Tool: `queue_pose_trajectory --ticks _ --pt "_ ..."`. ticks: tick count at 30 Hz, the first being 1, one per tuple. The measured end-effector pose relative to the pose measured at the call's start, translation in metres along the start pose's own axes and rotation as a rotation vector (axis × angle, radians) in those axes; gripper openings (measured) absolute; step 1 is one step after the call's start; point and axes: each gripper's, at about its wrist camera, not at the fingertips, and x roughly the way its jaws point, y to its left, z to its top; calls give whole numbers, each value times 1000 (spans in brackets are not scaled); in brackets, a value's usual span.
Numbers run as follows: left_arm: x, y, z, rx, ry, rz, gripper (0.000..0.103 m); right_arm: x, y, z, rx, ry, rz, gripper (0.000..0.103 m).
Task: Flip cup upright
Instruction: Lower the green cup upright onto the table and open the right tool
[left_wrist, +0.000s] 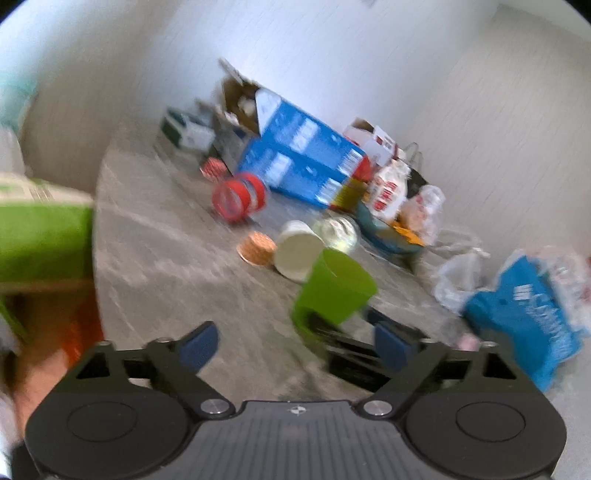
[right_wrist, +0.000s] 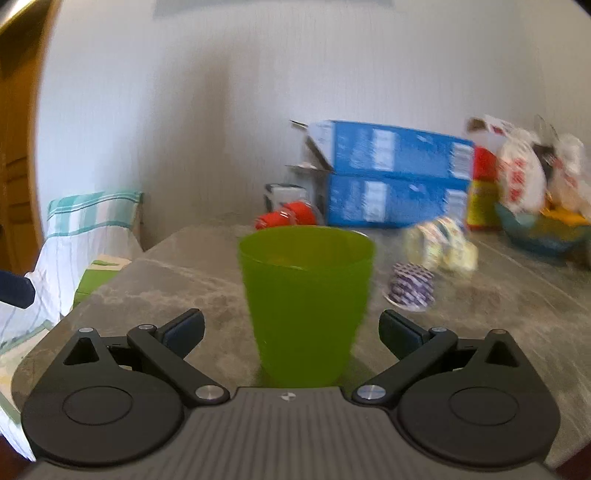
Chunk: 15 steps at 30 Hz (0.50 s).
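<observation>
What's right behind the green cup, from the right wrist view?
Behind the green cup lie a red-lidded jar and stacked blue boxes against the wall. The tabletop directly behind it is hidden by the cup.

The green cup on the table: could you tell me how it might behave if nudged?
The green cup looks like thin plastic, so probably light and easily slid. It stands upright on its narrower base, so a high push might tip it; tipped, it would likely roll.

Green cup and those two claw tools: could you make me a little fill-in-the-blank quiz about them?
1. The green cup stands with its open mouth facing ____.
2. The right gripper has its jaws ____, one on each side of the cup.
3. The cup rests on a ____ table.
4. The left gripper holds ____.

Missing: up; open; grey; nothing
</observation>
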Motion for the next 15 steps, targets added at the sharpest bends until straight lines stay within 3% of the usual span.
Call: queue_pose_trajectory --ticks 3,8,12,15 --pt "-6 -16 1 139 -79 107 103 -34 -19 4 93 -15 -9 102" --pt "-7 -53 18 349 -49 154 103 -86 -42 38 217 81 -95 102" --pt "-12 -66 39 303 3 77 103 -122 -41 70 234 106 -98 102" --pt "-11 -74 44 296 54 76 103 -135 -35 83 200 126 -72 102"
